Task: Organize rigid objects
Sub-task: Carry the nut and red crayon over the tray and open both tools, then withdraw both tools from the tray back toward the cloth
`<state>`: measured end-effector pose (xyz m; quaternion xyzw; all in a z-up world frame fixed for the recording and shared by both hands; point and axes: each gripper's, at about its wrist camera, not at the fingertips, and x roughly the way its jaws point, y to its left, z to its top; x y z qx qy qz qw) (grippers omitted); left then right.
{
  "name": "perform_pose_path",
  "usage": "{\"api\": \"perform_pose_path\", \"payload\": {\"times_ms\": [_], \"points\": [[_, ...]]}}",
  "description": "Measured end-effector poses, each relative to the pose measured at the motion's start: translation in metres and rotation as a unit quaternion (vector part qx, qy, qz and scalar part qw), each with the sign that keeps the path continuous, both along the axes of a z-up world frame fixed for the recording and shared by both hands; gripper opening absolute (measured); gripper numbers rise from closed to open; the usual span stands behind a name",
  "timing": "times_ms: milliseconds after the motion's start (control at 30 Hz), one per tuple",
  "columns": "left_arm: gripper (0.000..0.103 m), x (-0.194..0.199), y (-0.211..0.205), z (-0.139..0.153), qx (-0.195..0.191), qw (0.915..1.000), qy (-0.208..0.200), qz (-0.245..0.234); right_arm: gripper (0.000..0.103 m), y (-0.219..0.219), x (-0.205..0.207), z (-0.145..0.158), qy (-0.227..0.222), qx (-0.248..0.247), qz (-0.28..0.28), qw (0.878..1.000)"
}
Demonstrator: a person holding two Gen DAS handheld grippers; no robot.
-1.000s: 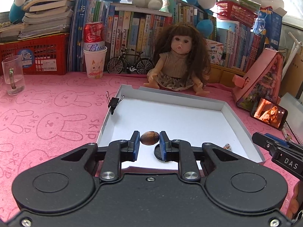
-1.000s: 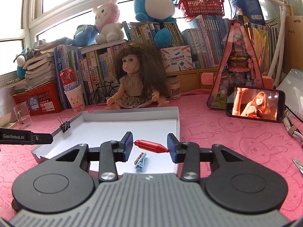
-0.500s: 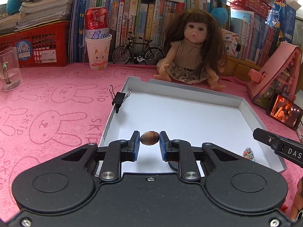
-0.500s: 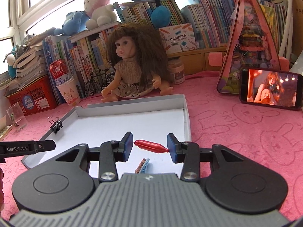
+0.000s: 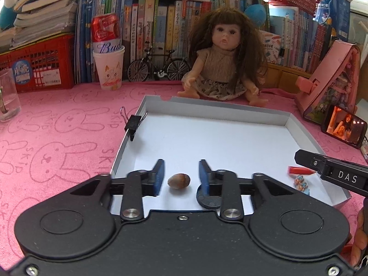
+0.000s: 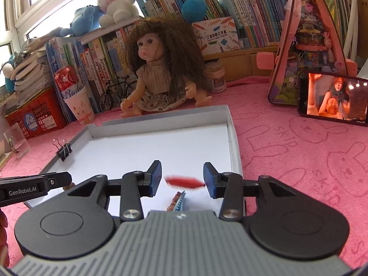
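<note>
**Both tongs opening over the white tray**

Left wrist view: the left tongs (image 5: 181,176) are opening, the blue pads standing clear on either side of a brown nut (image 5: 179,180) that lies on the floor of the white tray (image 5: 230,112). A dark round disc (image 5: 208,199) is half hidden behind the right pad. A black binder clip (image 5: 133,124) grips the tray's left wall. At the right edge, the other tool's arm covers part of a red piece (image 5: 299,170), with a small blue hair clip (image 5: 301,184) beside it.

Right wrist view: the right tongs (image 6: 182,177) are opening too. The red piece (image 6: 185,181) between them is blurred; its right tip sits at the right pad, and contact cannot be judged. The hair clip (image 6: 178,201) is partly cut off by the tool body. A doll (image 6: 161,73) sits on the pink tabletop (image 6: 299,161) behind the tray (image 6: 234,142).
</note>
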<state>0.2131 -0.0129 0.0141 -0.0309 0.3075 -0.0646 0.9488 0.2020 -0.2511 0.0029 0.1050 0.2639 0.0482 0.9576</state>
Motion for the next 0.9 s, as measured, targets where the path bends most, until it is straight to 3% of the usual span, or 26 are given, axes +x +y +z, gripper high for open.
{"api": "perform_pose_path", "payload": {"times_ms": [267,400,900], "points": [[0.063,-0.017,0.002,0.013,-0.018,0.9998,-0.009,-0.004,0.072,0.002,-0.015,0.012,-0.019,0.0,0.013,1.0],[0.083,-0.037,0.002,0.02,-0.016,0.9992,-0.032,-0.015,0.082,0.004,-0.029,0.02,-0.031,-0.006,0.026,0.999],[0.088,-0.107,0.005,0.022,-0.007,0.9972,-0.064,-0.037,0.097,0.007,-0.084,0.03,-0.058,-0.033,0.054,0.996]]}}
